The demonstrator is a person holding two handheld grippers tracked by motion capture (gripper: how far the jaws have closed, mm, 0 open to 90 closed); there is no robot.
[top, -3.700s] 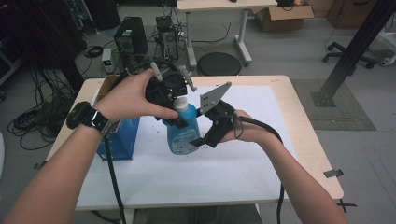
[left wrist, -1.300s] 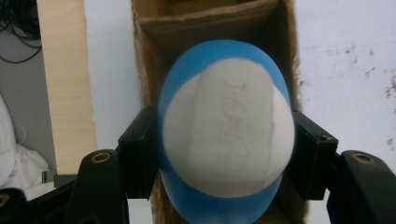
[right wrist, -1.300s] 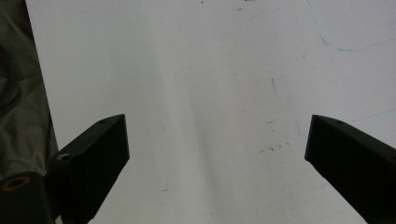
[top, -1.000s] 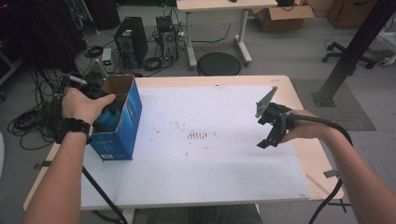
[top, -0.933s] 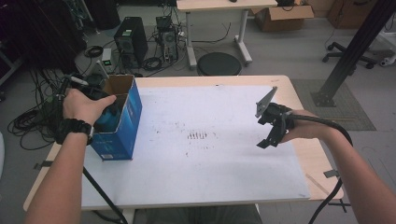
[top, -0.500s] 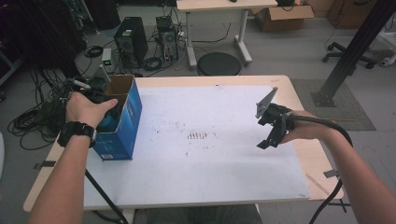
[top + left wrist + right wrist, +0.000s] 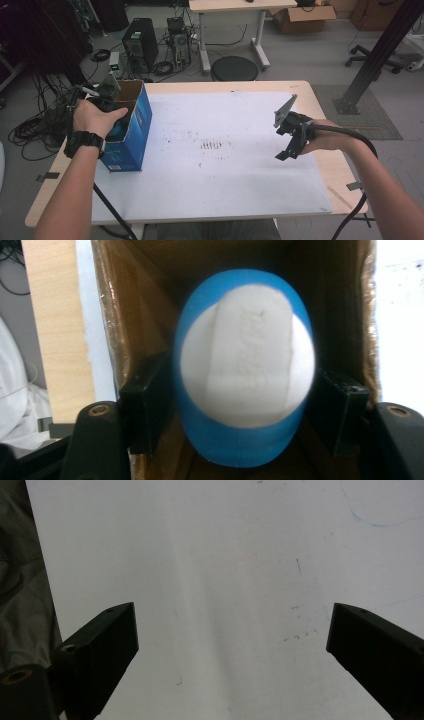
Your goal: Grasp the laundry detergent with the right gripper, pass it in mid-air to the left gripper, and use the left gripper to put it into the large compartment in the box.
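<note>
High view: bottle down in the box, left gripper at the release!

Left gripper [image 7: 245, 410] is sunk into the open top of the blue box [image 7: 135, 132] at the table's [image 7: 320, 95] left edge, and in the left gripper view the blue bottle [image 7: 244, 370] stands between its jaws, white end toward the camera, cardboard walls all round. Those jaws have just been opening; the pads [image 7: 145, 405] sit right at the bottle's flanks, and whether they touch it I cannot tell, so I read this as letting go, not carrying. Going in from above suits a tall, narrow box, I'd say. Right gripper [image 7: 290, 142] hangs spread wide and empty over the white mat [image 7: 225, 175], well apart from the box, likely parked clear of the drop.
</note>
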